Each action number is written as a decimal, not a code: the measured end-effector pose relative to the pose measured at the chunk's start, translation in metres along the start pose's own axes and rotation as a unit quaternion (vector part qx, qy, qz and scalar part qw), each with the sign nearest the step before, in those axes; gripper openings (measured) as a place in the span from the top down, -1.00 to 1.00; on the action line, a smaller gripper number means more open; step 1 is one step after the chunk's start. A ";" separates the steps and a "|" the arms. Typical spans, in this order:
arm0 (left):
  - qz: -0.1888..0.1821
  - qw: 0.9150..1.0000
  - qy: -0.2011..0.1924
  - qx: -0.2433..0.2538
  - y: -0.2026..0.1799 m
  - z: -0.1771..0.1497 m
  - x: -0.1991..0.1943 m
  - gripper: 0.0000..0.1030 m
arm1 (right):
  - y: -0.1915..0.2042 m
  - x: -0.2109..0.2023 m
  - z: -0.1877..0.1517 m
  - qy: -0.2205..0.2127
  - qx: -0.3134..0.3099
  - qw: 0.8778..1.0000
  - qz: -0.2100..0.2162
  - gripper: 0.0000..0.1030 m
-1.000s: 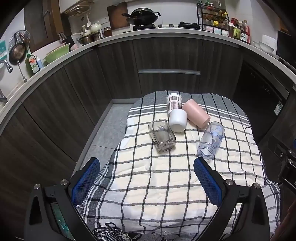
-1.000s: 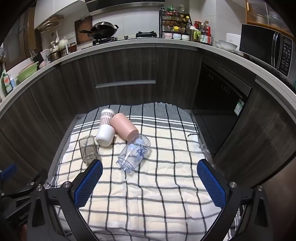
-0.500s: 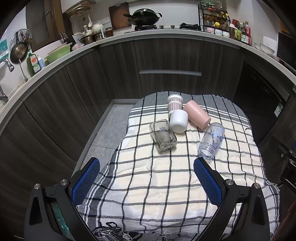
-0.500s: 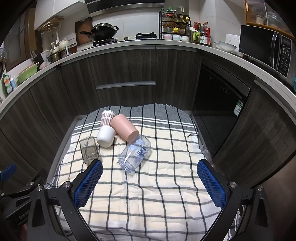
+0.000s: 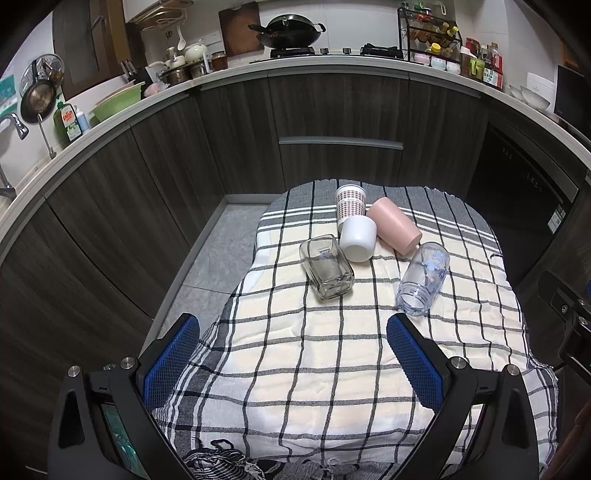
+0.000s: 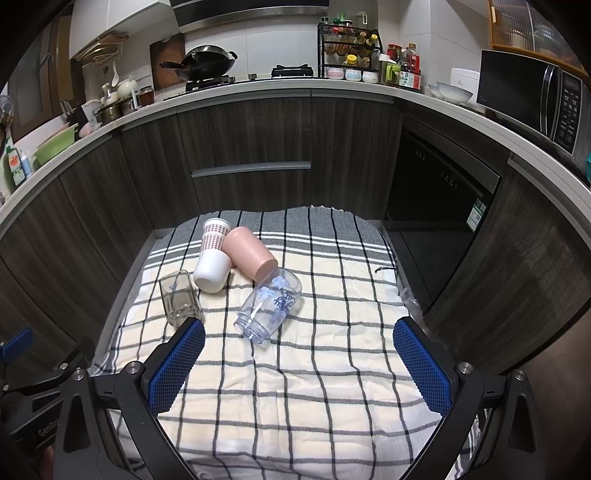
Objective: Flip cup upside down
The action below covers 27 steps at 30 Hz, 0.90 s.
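Observation:
Several cups lie on their sides on a checked cloth (image 5: 314, 362): a square clear glass (image 5: 327, 267) (image 6: 179, 297), a white cup (image 5: 356, 238) (image 6: 212, 271), a dotted paper cup (image 5: 349, 205) (image 6: 214, 232), a pink cup (image 5: 393, 225) (image 6: 251, 256), and a clear cup with blue print (image 5: 424, 282) (image 6: 271, 302). My left gripper (image 5: 293, 354) is open and empty, nearer than the cups. My right gripper (image 6: 299, 358) is open and empty, just in front of the clear printed cup.
The cloth covers a small table (image 6: 369, 236) ringed by dark kitchen cabinets (image 5: 340, 122). The floor (image 5: 218, 251) shows left of the table. The counter holds a wok (image 5: 291, 33), a spice rack (image 6: 351, 55) and a microwave (image 6: 532, 99).
Both views have barely shifted; the cups sit slightly lower in frame. Nothing has been touched, and both grippers stay open.

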<state>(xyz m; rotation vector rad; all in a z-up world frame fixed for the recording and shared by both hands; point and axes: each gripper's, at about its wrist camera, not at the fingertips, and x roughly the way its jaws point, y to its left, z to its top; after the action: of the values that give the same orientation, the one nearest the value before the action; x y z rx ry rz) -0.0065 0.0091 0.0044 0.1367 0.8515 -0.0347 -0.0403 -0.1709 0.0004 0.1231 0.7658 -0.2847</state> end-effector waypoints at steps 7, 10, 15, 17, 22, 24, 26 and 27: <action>-0.001 1.000 0.001 -0.001 0.001 -0.001 0.000 -1.00 | 0.000 0.002 0.000 0.000 0.000 1.000 0.000 -0.98; -0.001 1.000 0.001 -0.001 0.001 -0.001 0.000 -1.00 | 0.001 -0.002 0.000 0.001 0.000 1.000 0.000 -0.98; -0.001 1.000 0.002 -0.001 0.001 -0.001 0.000 -1.00 | 0.000 0.000 0.000 0.001 0.000 1.000 0.000 -0.98; -0.001 1.000 0.001 -0.001 0.002 -0.001 0.000 -1.00 | 0.001 -0.003 0.001 0.001 0.000 1.000 0.000 -0.98; -0.002 1.000 0.002 -0.002 0.002 -0.002 0.001 -1.00 | 0.001 -0.003 0.001 0.001 0.000 1.000 0.000 -0.98; -0.002 1.000 0.002 -0.003 0.002 -0.002 0.001 -1.00 | 0.001 -0.002 0.001 0.002 0.000 1.000 0.000 -0.98; -0.003 1.000 0.003 -0.003 0.002 -0.002 0.001 -1.00 | 0.001 -0.002 0.001 0.002 0.000 1.000 0.000 -0.98; -0.003 1.000 0.003 -0.003 0.002 -0.002 0.002 -1.00 | 0.001 -0.002 0.001 0.002 0.000 1.000 0.000 -0.98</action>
<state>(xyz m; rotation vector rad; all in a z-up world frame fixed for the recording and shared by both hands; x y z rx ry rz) -0.0069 0.0113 0.0020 0.1284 0.8585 -0.0370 -0.0407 -0.1700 0.0027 0.1239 0.7692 -0.2838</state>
